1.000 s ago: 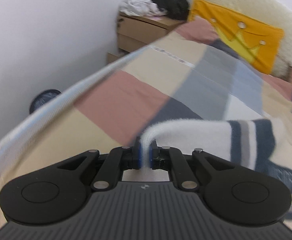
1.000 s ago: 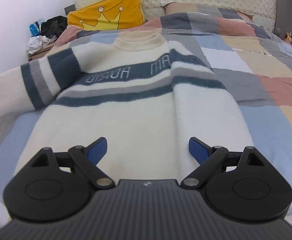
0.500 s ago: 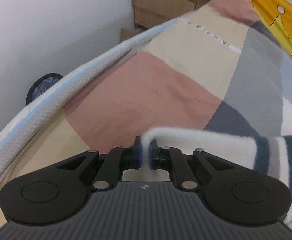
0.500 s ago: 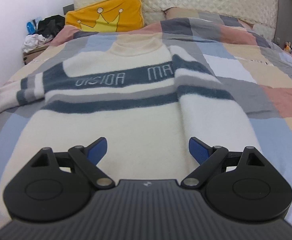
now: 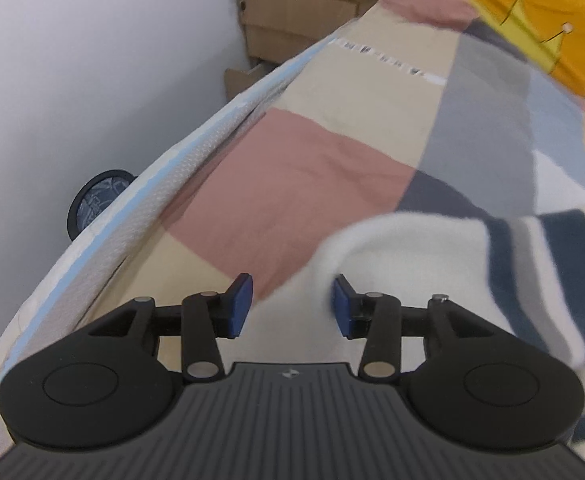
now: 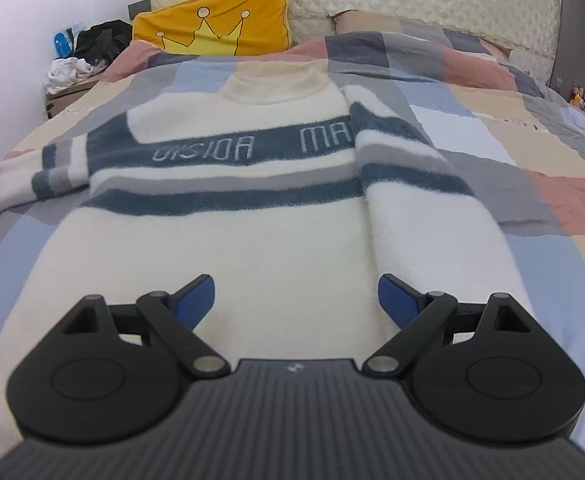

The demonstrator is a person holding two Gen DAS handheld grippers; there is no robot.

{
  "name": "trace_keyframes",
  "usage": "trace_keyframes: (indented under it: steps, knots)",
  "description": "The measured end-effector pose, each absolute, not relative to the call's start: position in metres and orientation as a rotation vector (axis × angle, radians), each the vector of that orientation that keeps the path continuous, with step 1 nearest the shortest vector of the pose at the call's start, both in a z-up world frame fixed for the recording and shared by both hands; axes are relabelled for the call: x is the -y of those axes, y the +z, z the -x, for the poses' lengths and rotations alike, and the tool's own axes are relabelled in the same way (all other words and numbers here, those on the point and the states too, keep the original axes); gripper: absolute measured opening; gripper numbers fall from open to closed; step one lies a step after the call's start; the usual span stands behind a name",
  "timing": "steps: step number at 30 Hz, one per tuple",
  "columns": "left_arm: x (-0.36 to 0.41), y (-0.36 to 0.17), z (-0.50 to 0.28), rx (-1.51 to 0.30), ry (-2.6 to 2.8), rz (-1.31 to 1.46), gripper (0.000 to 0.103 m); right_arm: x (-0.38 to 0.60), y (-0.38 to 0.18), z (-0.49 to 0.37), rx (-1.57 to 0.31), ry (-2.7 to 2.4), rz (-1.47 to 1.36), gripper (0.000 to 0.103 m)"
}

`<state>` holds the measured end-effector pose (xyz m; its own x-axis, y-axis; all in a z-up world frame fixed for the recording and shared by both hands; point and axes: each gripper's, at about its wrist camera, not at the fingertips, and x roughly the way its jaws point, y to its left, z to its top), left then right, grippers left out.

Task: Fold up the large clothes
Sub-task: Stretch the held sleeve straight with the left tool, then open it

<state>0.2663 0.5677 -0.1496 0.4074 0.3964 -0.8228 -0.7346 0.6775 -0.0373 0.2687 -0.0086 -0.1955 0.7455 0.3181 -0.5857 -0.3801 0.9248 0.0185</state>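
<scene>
A: Position and heading of the sweater (image 6: 228,248)?

B: Laid flat, front up, on the patchwork quilt (image 6: 504,128) of the bed. Long axis runs 6 to 12 o'clock in the right wrist view, collar at 12 toward the yellow crown cushion (image 6: 212,24), hem at 6. 1 sleeve (image 6: 416,200) is folded down along the body's 3 o'clock edge; the other sleeve (image 5: 472,264) stretches out toward 9 o'clock.

A: Any writing?

B: Pale letters on the dark chest band: "MA" is clear, the word before it is not legible with certainty.

A: Left hand-held gripper (image 5: 292,304)?

B: Jaws have just been opening, now roughly half apart. The cuff lies between the pads (image 5: 342,310), at the 3 o'clock pad; neither visibly presses it.

A: Right hand-held gripper (image 6: 296,300)?

B: Wide open above the hem, holding nothing.
</scene>
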Motion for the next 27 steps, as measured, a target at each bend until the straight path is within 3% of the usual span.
trace_keyframes:
  steps: [9, 18, 24, 27]
  knots:
    - [-0.502, -0.146, -0.224, -0.888, 0.625, 0.311, 0.048, 0.009, -0.186, -0.255, -0.608, 0.406, 0.096, 0.090]
    - [-0.474, -0.209, -0.215, -1.022, 0.588, 0.116, 0.049, 0.010, -0.186, -0.253, -0.598, 0.394, 0.102, 0.090]
    - [-0.467, -0.224, -0.209, -1.009, 0.642, -0.036, 0.048, 0.009, -0.188, -0.253, -0.603, 0.383, 0.105, 0.090]
    - [-0.473, -0.223, -0.204, -0.991, 0.652, -0.025, 0.022, 0.006, -0.189, -0.252, -0.605, 0.378, 0.115, 0.090]
